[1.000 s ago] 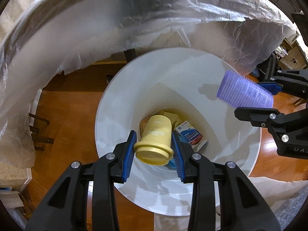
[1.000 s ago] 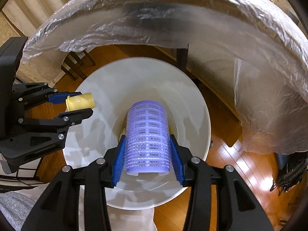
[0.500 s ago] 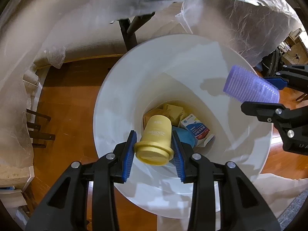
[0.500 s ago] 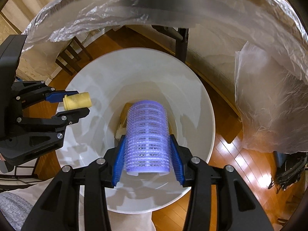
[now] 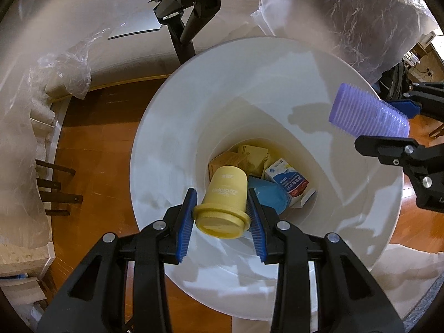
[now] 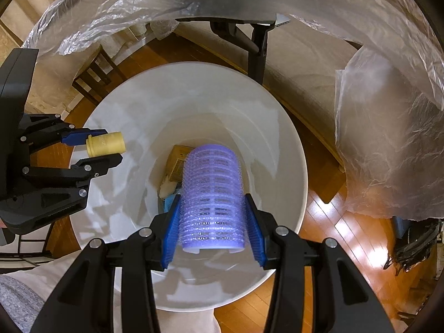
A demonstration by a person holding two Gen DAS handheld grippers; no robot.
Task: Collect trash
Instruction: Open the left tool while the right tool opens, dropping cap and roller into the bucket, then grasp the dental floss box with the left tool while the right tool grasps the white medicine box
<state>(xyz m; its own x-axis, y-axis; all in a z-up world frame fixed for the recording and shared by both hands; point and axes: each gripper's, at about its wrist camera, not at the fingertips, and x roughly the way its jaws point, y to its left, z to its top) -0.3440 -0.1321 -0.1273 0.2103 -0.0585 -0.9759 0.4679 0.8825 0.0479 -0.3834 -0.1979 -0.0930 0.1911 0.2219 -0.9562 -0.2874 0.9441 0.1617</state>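
Observation:
My left gripper [image 5: 222,211] is shut on a small yellow plastic cup [image 5: 224,199] and holds it over the open white trash bin [image 5: 172,127]. My right gripper [image 6: 212,222] is shut on a purple hair roller [image 6: 212,191] and holds it over the same bin [image 6: 280,127]. In the left wrist view the roller [image 5: 366,113] and right gripper [image 5: 388,127] hang over the bin's right rim. In the right wrist view the cup [image 6: 104,143] and left gripper [image 6: 91,147] sit at the bin's left rim. Cardboard pieces [image 5: 244,155], a white-blue carton [image 5: 288,180] and a blue item [image 5: 266,197] lie at the bin's bottom.
The bin stands on a wooden floor [image 5: 94,138]. A table wrapped in clear plastic sheeting [image 6: 388,138] overhangs above, with its black leg [image 6: 256,52] just behind the bin. Dark chair legs [image 5: 55,188] stand at the left.
Both grippers have moved forward over the bin with their loads still held. The bin looks larger and more centred, and the plastic-covered table edge has slid up out of the way.

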